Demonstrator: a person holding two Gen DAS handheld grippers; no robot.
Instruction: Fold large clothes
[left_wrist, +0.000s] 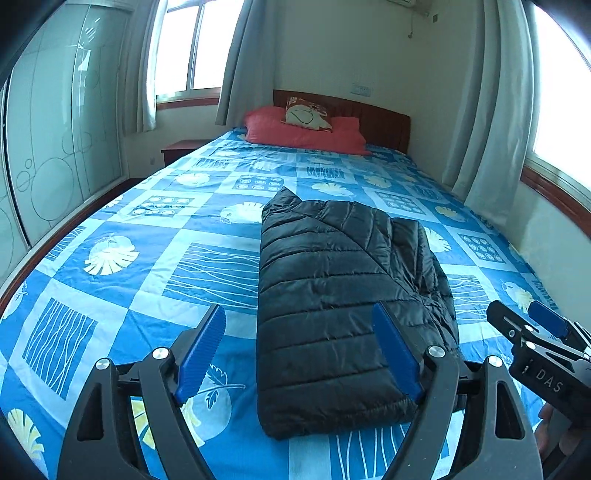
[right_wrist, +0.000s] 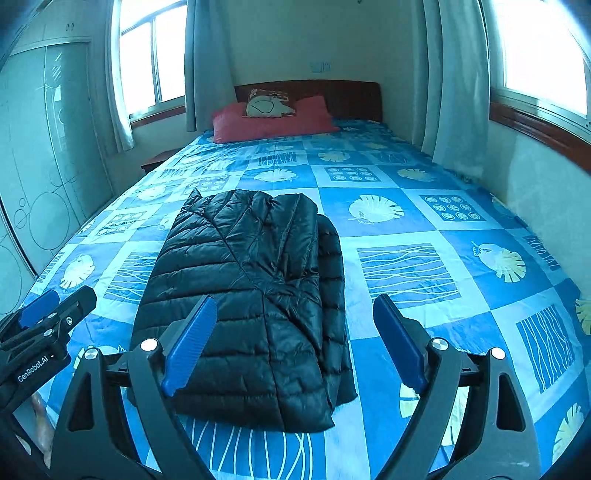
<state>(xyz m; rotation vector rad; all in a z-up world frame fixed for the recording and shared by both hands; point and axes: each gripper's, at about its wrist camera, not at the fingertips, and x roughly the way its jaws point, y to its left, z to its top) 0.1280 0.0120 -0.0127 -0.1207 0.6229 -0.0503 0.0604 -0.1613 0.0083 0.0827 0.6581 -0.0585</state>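
Jaws on your left gripper (left_wrist: 299, 354) are spread wide, nothing between them; they hang above the near left part of the black puffer jacket (left_wrist: 343, 306), and whether they touch it I can't tell. Left blue pad (left_wrist: 201, 354) sits over bare bedsheet, right pad over the quilting.

Jacket is folded into a compact rectangle, lying flat on the blue patterned bedsheet (left_wrist: 122, 221) near the foot of the bed, long side running toward the headboard (left_wrist: 384, 122). One folded layer bulges out along its right edge.

Your right gripper (right_wrist: 295, 343) is also released, jaws wide apart, holding nothing. Its left pad is over the jacket's near part, its right pad over bare sheet right of the jacket.

Each gripper shows at the edge of the other's view, jacket between them.

Far end: red pillow (right_wrist: 273, 123) with a small printed cushion (right_wrist: 267, 105) on top, against the headboard.
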